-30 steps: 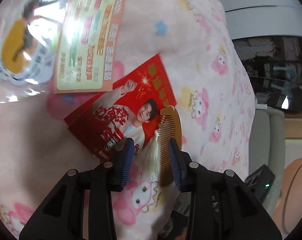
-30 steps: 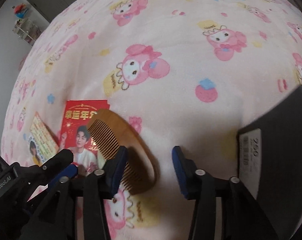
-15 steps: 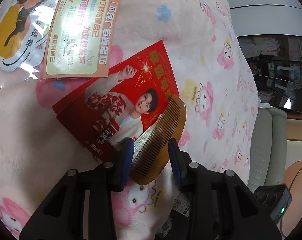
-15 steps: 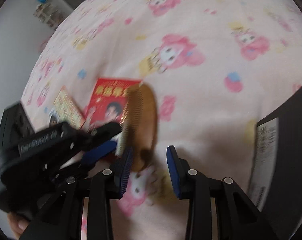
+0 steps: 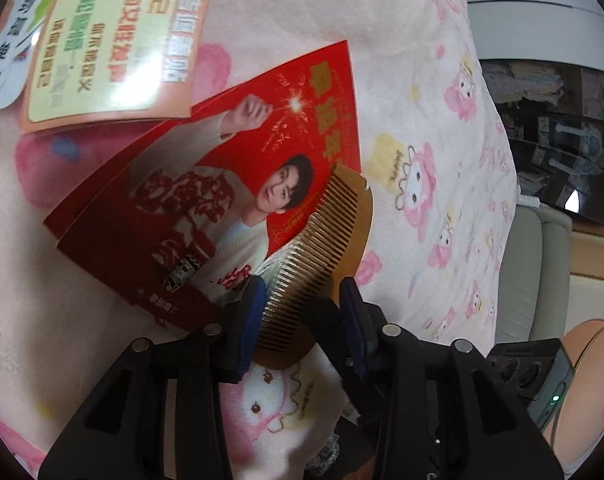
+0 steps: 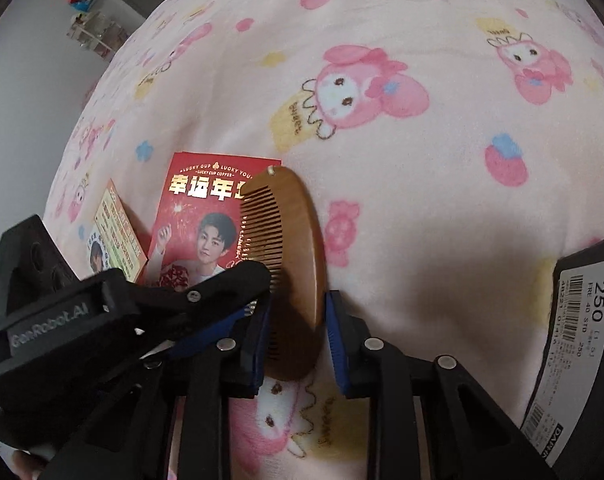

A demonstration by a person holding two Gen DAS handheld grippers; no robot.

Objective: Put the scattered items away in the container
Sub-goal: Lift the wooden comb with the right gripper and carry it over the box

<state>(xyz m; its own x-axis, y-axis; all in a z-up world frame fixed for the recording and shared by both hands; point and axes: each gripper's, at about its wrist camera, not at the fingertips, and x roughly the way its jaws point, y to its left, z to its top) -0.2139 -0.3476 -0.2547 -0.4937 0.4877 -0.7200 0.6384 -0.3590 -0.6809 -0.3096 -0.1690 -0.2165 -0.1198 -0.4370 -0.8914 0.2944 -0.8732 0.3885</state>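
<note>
A brown wooden comb (image 5: pixel 322 256) lies on the pink blanket, partly over a red card (image 5: pixel 206 208) printed with a young man. My left gripper (image 5: pixel 302 312) is open with its blue pads on either side of the comb's near end. In the right wrist view the comb (image 6: pixel 294 264) stands on edge between the open pads of my right gripper (image 6: pixel 298 332), close to both. The left gripper's black finger (image 6: pixel 206 292) crosses in from the left, next to the comb's teeth. The red card (image 6: pixel 198 224) lies behind.
An orange-edged leaflet (image 5: pixel 114 40) and a sticker sheet (image 5: pixel 2 52) lie beyond the red card. A black box with a barcode label (image 6: pixel 582 340) stands at the right. The pink cartoon blanket (image 6: pixel 382 80) spreads beyond. A sofa (image 5: pixel 542 272) sits past the bed edge.
The left gripper moved in around the comb, which turned with teeth toward the card; its tassel went out of sight. The right gripper swung left and now straddles the comb's near end.
</note>
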